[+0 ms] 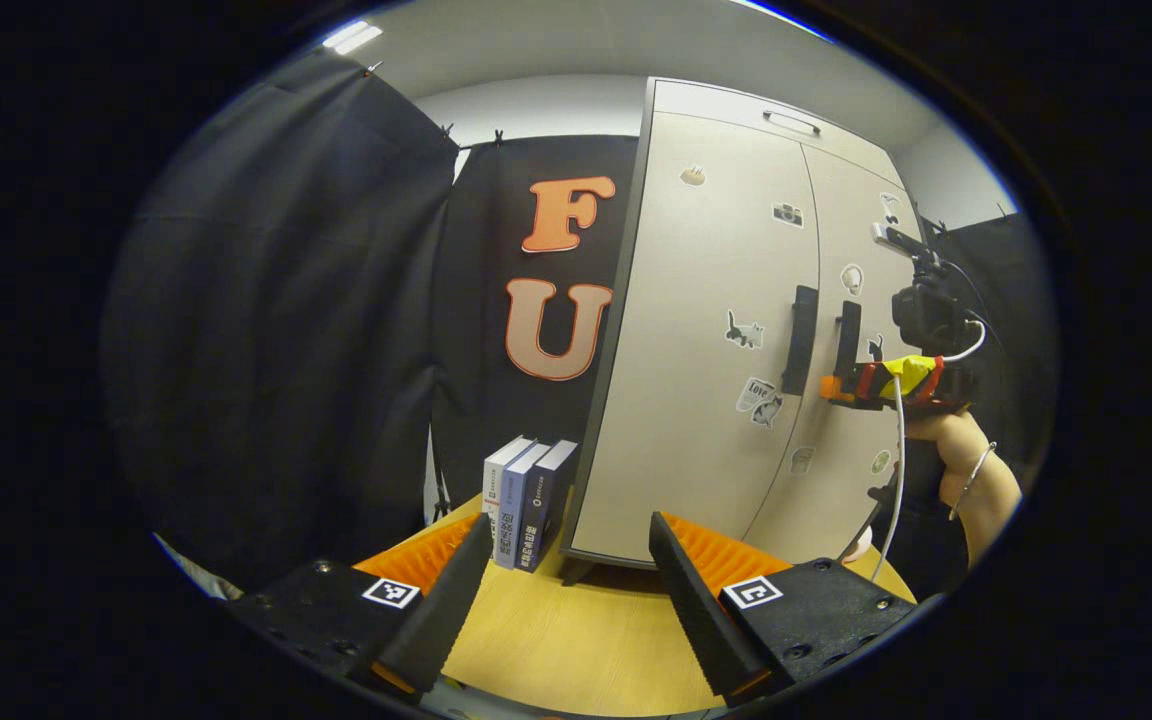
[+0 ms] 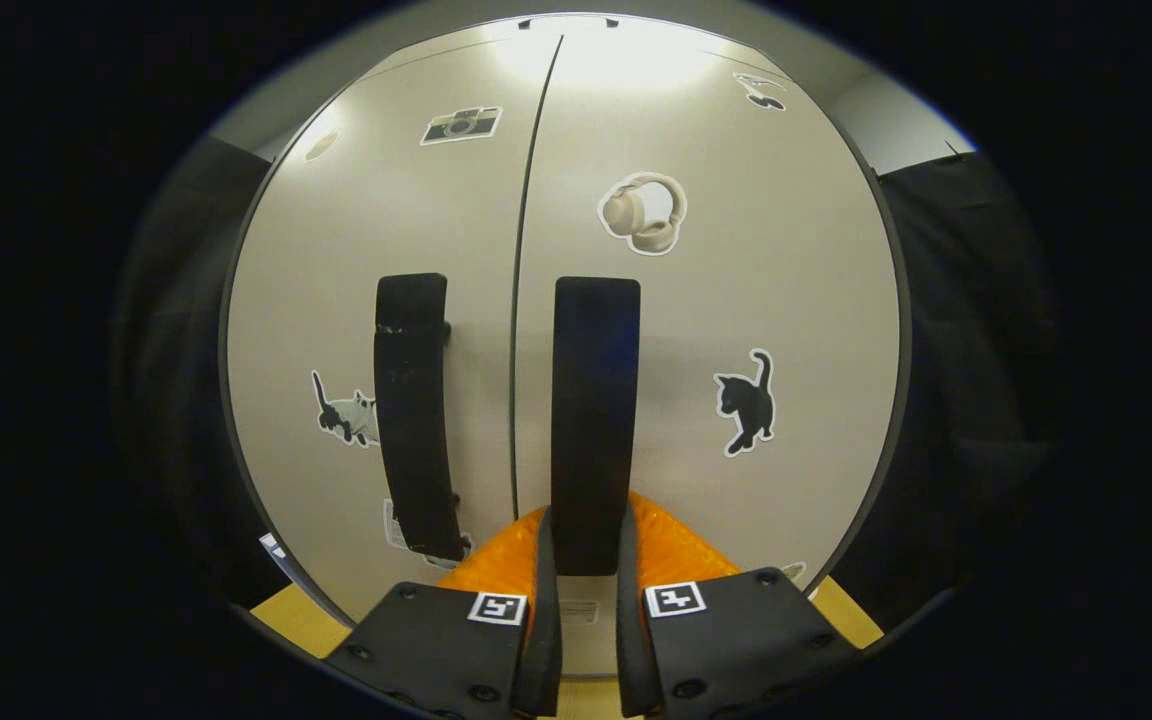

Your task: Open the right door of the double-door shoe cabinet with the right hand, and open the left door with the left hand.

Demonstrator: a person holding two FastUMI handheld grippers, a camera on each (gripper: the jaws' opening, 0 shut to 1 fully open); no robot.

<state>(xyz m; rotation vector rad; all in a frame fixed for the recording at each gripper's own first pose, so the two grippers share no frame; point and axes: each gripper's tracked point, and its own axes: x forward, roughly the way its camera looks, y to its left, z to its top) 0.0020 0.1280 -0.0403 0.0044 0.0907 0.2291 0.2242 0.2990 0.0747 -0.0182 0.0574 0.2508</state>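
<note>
The right hand-held gripper (image 2: 584,560) is clamping its two fingers on the lower end of the right door handle (image 2: 593,400) — the fingers are pressing on either side of the dark vertical bar. The left door handle (image 2: 413,400) is sitting just beside it across the seam, with both doors of the shoe cabinet (image 1: 706,330) lying closed. The left hand-held gripper (image 1: 571,560) is hovering with its fingers apart over the wooden surface (image 1: 576,640), well short of the cabinet — three books (image 1: 526,500) are standing upright beside the cabinet's left side.
</note>
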